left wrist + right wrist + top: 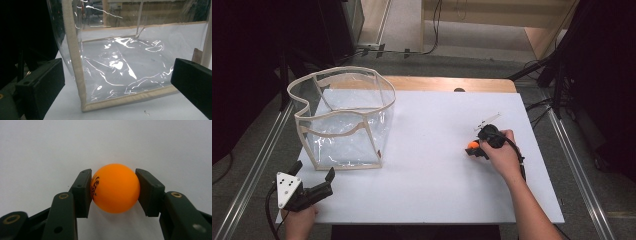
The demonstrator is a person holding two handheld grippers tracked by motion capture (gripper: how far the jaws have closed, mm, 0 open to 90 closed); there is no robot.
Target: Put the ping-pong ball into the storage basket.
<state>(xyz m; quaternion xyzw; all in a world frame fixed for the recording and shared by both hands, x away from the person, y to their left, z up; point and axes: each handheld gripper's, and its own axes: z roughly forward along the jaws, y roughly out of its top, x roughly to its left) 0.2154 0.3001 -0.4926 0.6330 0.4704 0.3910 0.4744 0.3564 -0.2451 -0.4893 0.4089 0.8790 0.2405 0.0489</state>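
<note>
At bench right, right hand-held gripper pinching orange ball; left hand-held gripper spread near clear bag; slick ball could squirt free.

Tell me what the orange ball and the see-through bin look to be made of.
Orange ball: likely hard plastic, smooth and matte, with printed lettering, like a table-tennis ball; it is clamped in the right gripper. Bin: seemingly soft clear plastic film, judging by its glare and wrinkles, edged with beige fabric-like binding.
</note>
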